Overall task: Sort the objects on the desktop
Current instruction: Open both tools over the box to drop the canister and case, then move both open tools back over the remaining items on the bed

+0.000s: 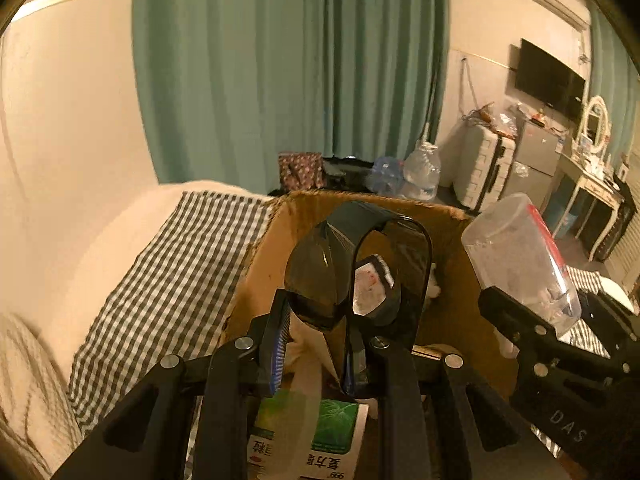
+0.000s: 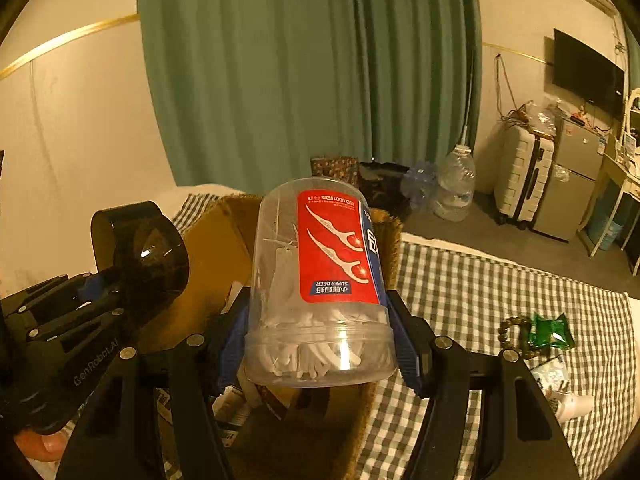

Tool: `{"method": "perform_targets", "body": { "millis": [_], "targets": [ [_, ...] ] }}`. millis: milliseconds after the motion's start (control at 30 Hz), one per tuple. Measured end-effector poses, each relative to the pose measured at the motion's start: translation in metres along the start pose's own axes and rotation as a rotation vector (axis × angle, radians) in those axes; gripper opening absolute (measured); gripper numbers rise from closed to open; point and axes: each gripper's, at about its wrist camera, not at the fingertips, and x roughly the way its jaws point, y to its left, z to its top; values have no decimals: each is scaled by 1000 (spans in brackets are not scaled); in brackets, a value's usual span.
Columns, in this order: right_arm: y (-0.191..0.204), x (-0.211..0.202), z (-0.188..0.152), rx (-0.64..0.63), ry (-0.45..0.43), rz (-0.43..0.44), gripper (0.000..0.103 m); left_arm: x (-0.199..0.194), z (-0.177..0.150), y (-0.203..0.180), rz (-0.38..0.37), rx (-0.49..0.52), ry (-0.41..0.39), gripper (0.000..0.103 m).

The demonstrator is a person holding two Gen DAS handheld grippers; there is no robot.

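My left gripper (image 1: 316, 320) is shut on a dark tinted see-through plastic object (image 1: 352, 264) and holds it over an open cardboard box (image 1: 256, 280). The right wrist view shows that gripper (image 2: 80, 300) and its dark object (image 2: 144, 252) at the left, above the box (image 2: 216, 248). My right gripper (image 2: 320, 344) is shut on a clear jar of white floss picks (image 2: 320, 292) with a red label, lying tilted between the blue pads over the box's right side. In the left wrist view the jar (image 1: 520, 260) and right gripper (image 1: 532, 328) are at the right.
A green-and-white medicine box (image 1: 312, 440) lies inside the cardboard box. The box stands on a checkered cloth (image 2: 480, 300). To the right on it lie a bead bracelet (image 2: 514, 334), a green packet (image 2: 550, 332) and a white tube (image 2: 572, 406). Behind are a curtain, water bottles and a suitcase.
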Motion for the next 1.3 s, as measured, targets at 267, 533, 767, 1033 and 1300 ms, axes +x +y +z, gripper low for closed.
{"method": "perform_targets", "body": {
  "millis": [267,533,767,1033,1300],
  "targets": [
    [15,27,-4,-63,86,-14,64,11,-1,3,15,-6,16,59],
    [9,23,-3,-41,34,-54,71,5,2,5,11,-20,-3,59],
    [-9,2,4,3,-14,-68,71,-7,7,-1,-23,-15,-47,59],
    [-44,-35,6,55,-73,-121,72,-27,11,-30,-66,28,-121,73],
    [-89,-72,3,108,-114,-178,80,-45,20,-49,-205,-74,-158,83]
  ]
}}
